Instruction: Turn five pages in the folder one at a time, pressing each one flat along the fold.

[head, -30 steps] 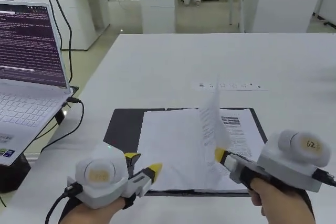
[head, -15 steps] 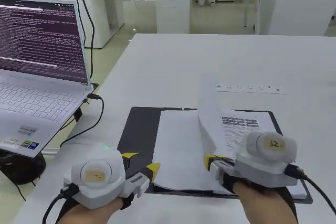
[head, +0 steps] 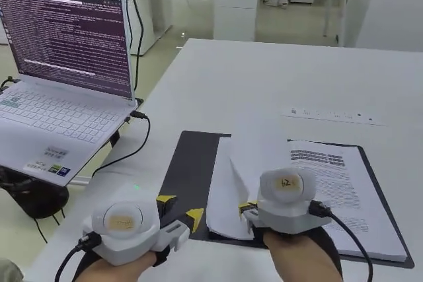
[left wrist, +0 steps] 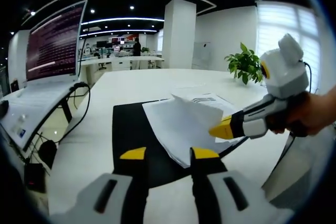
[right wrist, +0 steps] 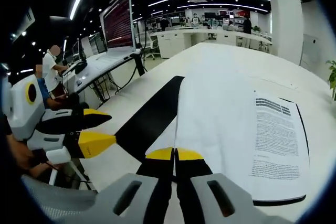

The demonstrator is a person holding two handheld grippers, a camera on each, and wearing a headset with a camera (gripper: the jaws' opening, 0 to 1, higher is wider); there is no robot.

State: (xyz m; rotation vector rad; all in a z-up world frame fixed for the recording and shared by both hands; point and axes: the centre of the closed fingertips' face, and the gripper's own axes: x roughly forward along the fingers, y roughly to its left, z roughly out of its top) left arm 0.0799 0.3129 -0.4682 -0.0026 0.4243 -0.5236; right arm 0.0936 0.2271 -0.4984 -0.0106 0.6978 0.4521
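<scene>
An open black folder [head: 190, 166] lies on the white table, with a printed page [head: 334, 179] flat on its right half. My right gripper [head: 247, 209] is shut on the lower edge of a white page [head: 254, 156], which curls over the left stack of sheets. In the right gripper view the jaws [right wrist: 175, 154] meet on that page [right wrist: 210, 108]. My left gripper [head: 180, 207] stands open at the folder's near left corner, with nothing between its fingers. In the left gripper view its gripper [left wrist: 169, 153] faces the curled page [left wrist: 181, 124] and the right gripper [left wrist: 223, 127].
An open laptop [head: 66, 64] stands on the left, with a black cable [head: 129, 153] trailing off the table's left edge. A thin printed strip [head: 330, 115] lies beyond the folder. More desks stand at the back.
My right gripper has carried the page leftward, from standing over the fold to curling over the left side. The left gripper has stayed in place. The head camera has shifted.
</scene>
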